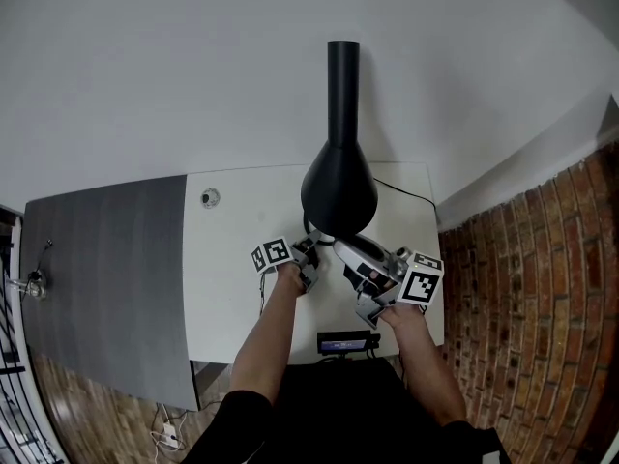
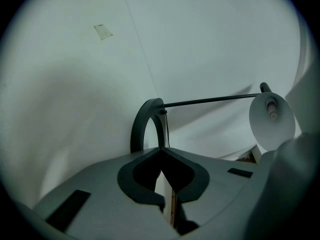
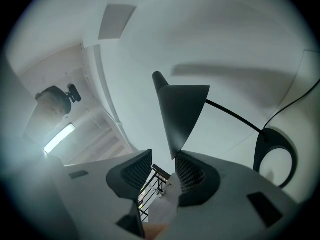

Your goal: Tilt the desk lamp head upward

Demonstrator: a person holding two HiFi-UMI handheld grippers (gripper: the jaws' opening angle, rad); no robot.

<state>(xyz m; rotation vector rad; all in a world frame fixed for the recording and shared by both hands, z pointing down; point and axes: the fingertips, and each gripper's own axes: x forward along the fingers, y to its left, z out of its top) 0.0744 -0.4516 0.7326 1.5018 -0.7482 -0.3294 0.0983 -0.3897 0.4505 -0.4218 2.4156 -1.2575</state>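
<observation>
The black desk lamp stands on the white desk (image 1: 232, 288). From above, its cone head (image 1: 338, 189) hides the base. My left gripper (image 1: 308, 257) sits low under the head and is shut on the lamp's ring base (image 2: 146, 121). A thin rod (image 2: 215, 100) runs from that ring to the lamp head (image 2: 272, 120). My right gripper (image 1: 338, 249) reaches in from the right. It is open, with the lower rim of the lamp head (image 3: 181, 115) between the jaws of my right gripper (image 3: 162, 173), close against the right pad (image 3: 192, 173). The ring base (image 3: 275, 156) shows at the right.
A black cable (image 1: 406, 193) trails off the desk's back right corner. A small round fitting (image 1: 210, 198) sits at the desk's back left. A dark grey panel (image 1: 106, 278) adjoins the desk on the left, and a brick floor (image 1: 522, 288) lies to the right. A small black device (image 1: 348, 341) is at the front edge.
</observation>
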